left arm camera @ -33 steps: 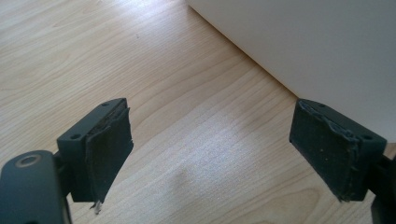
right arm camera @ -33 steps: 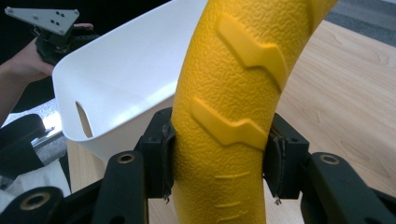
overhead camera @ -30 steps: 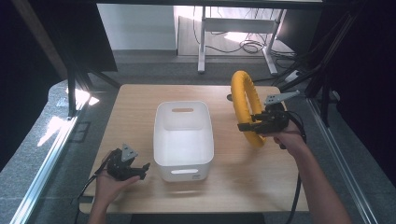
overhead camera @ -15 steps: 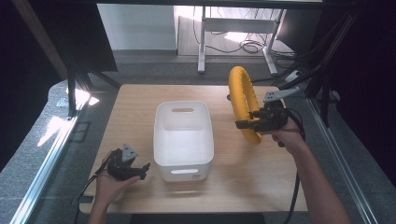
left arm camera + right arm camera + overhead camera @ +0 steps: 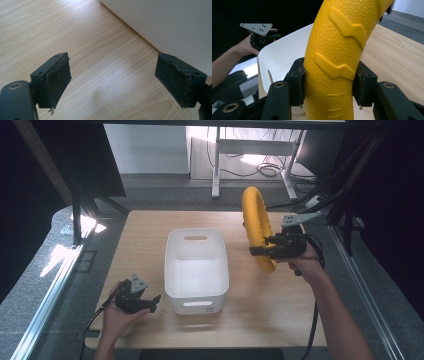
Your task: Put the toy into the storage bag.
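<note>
From the high view, my right claw (image 5: pixel 256 251) is clamped on a yellow ring (image 5: pixel 256 227) that stands on edge, lifted above the wooden tabletop (image 5: pixel 270 305) just to the right of the white bin (image 5: pixel 196 270). The ring's top rises toward the far side of the tabletop and its lower arc is where my jaws pinch it. My right hand (image 5: pixel 302 262) reaches in from the lower right. My left claw (image 5: pixel 152 302) rests low near the front left corner of the tabletop, beside the bin's front left corner, held in my left hand (image 5: pixel 117 315). In the left gripper view, my left claw (image 5: pixel 112 82) is spread wide with nothing between its jaws, only bare wood grain below; the white bin's wall (image 5: pixel 170 27) runs across the upper right, close to the right-hand jaw. In the right gripper view, my right claw (image 5: pixel 329 87) squeezes the yellow ring (image 5: pixel 337 55) from both sides, its pebbled surface and raised zigzag marks rising up between the jaws. Behind it lies the white bin (image 5: pixel 284 52), and farther off my left hand (image 5: pixel 247 46) with its claw and grey plate.
</note>
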